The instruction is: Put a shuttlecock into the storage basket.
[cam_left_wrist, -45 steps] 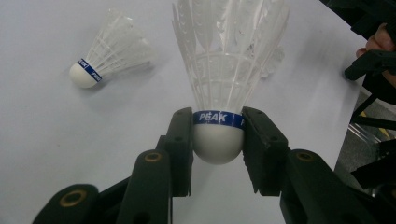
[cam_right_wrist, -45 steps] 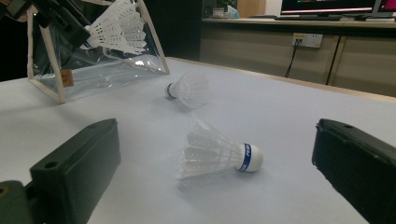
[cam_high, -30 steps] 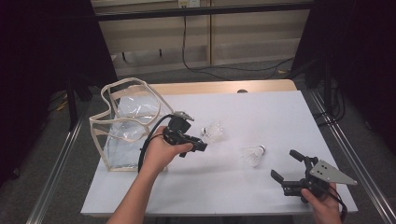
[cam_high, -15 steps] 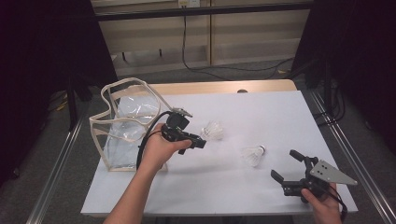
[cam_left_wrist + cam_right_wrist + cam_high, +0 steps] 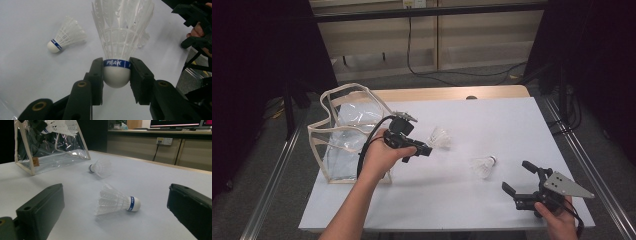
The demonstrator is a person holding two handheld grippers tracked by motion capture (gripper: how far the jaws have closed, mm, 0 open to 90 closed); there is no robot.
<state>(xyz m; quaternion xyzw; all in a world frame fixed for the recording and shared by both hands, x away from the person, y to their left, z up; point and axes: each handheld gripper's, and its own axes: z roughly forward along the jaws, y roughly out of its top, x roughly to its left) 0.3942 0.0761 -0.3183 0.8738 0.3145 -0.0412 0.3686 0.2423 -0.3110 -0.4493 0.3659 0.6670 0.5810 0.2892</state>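
Here, left gripper clamped on the white cork base of a white feathered shuttlecock, held above the pale table just right of the clear plastic tote bag with cream trim. Right gripper at near right, jaws wide apart, nothing held. Second white shuttlecock lying between both grippers; third farther off, near the bag.

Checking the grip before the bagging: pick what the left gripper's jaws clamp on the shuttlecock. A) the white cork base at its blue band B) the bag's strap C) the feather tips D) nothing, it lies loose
A: in the left gripper view the left gripper pinches the held shuttlecock by its cork base.
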